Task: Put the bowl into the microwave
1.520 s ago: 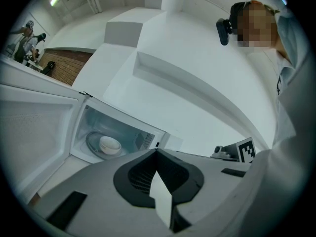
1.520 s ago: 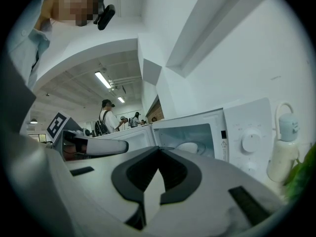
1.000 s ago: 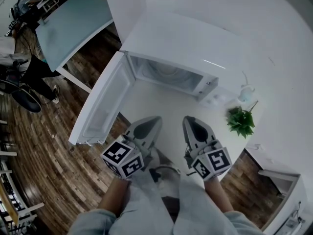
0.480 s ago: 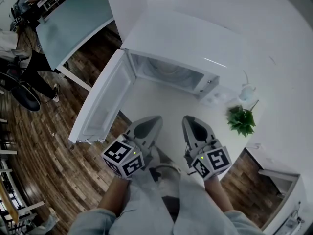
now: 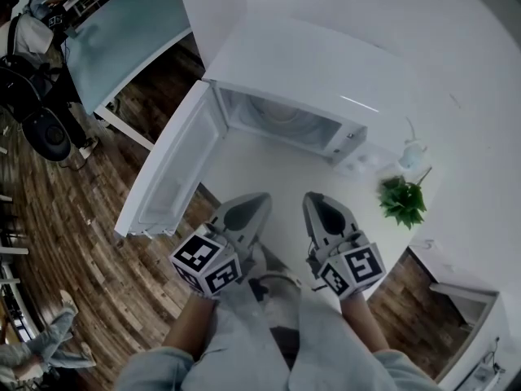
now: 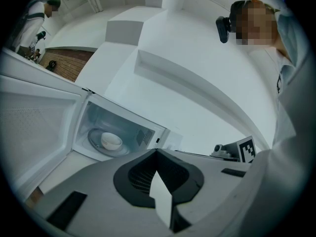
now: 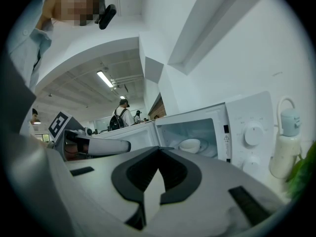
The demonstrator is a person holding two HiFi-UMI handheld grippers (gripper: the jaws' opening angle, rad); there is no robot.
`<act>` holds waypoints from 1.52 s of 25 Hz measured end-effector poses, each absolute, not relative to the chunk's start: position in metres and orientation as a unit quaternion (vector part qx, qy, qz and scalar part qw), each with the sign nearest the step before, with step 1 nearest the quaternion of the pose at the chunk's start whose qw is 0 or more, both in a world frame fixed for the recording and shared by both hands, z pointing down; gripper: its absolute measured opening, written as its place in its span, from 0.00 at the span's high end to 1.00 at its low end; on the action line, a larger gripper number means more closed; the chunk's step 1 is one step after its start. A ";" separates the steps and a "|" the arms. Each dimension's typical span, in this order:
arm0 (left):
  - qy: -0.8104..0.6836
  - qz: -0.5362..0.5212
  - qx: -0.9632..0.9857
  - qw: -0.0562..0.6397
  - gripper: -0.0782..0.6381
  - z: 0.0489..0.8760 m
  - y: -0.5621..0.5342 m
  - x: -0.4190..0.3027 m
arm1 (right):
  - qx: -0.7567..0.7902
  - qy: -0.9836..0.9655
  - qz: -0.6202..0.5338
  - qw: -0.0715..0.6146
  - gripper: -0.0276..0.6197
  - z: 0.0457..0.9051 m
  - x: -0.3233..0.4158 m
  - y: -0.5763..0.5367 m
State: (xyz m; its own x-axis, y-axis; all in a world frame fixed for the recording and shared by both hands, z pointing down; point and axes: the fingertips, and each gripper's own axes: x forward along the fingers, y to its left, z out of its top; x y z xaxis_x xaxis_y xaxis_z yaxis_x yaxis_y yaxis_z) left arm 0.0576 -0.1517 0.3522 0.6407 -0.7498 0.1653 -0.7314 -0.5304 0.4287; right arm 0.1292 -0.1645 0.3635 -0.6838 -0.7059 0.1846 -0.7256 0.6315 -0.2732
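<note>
A white bowl (image 6: pixel 111 141) sits on the glass turntable inside the open white microwave (image 5: pixel 293 63); the right gripper view also shows the bowl (image 7: pixel 190 144) in the cavity. The microwave's door (image 5: pixel 167 169) is swung wide to the left. Both grippers are held back from the microwave, over the white counter's near part. My left gripper (image 5: pixel 248 206) is shut with nothing in it. My right gripper (image 5: pixel 317 204) is shut and empty too, beside the left one.
A small green plant (image 5: pixel 402 200) and a white-and-blue bottle (image 5: pixel 410 150) stand right of the microwave. Wooden floor (image 5: pixel 98 243) lies left of the counter, with a light-blue table (image 5: pixel 122 31), chairs and people beyond.
Both grippers and the microwave have stayed put. People at the far left have moved about on the floor.
</note>
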 end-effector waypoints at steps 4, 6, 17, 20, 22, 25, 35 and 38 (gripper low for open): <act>-0.424 -0.021 0.875 0.235 0.89 0.353 -0.150 0.058 | 0.394 -0.904 0.164 0.031 0.96 0.363 0.128 -0.164; -0.423 -0.021 0.875 0.234 0.89 0.353 -0.151 0.058 | 0.394 -0.904 0.163 0.031 0.96 0.363 0.129 -0.164; -0.422 -0.020 0.876 0.235 0.89 0.352 -0.152 0.060 | 0.391 -0.905 0.163 0.034 0.96 0.363 0.128 -0.165; -0.421 -0.020 0.876 0.235 0.89 0.353 -0.152 0.060 | 0.390 -0.906 0.163 0.034 0.96 0.364 0.128 -0.165; -0.421 -0.019 0.876 0.235 0.89 0.353 -0.152 0.060 | 0.390 -0.906 0.163 0.033 0.96 0.364 0.128 -0.165; -0.421 -0.018 0.876 0.235 0.89 0.353 -0.152 0.060 | 0.389 -0.906 0.165 0.035 0.96 0.365 0.127 -0.166; -0.417 -0.019 0.876 0.242 0.89 0.356 -0.154 0.064 | 0.390 -0.904 0.170 0.040 0.96 0.368 0.128 -0.166; -0.412 -0.018 0.878 0.242 0.89 0.356 -0.154 0.068 | 0.392 -0.903 0.172 0.040 0.96 0.369 0.130 -0.166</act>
